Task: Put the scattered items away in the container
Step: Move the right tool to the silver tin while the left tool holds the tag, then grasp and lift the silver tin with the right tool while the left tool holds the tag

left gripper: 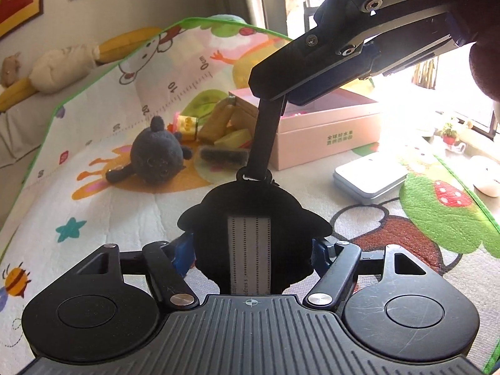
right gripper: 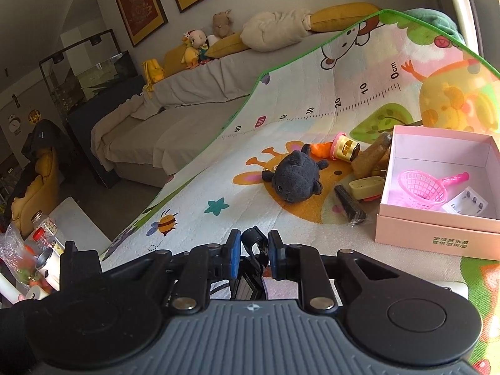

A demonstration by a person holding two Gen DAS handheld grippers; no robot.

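Pink cardboard box: open on the cartoon play mat, holding one pink plastic net scoop and one white blister pack.
Scattered beside box: one dark grey plush toy; the other small toys are crowded, hard to count.
Left claw: half-wide, blue pads at the sides of a black flat luggage tag; contact unclear.
Right claw: narrow, around the tag's black strap; grip uncertain.

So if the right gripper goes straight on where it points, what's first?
Probably the play mat, a bare patch just ahead of the right gripper, short of the grey plush; depth unclear.
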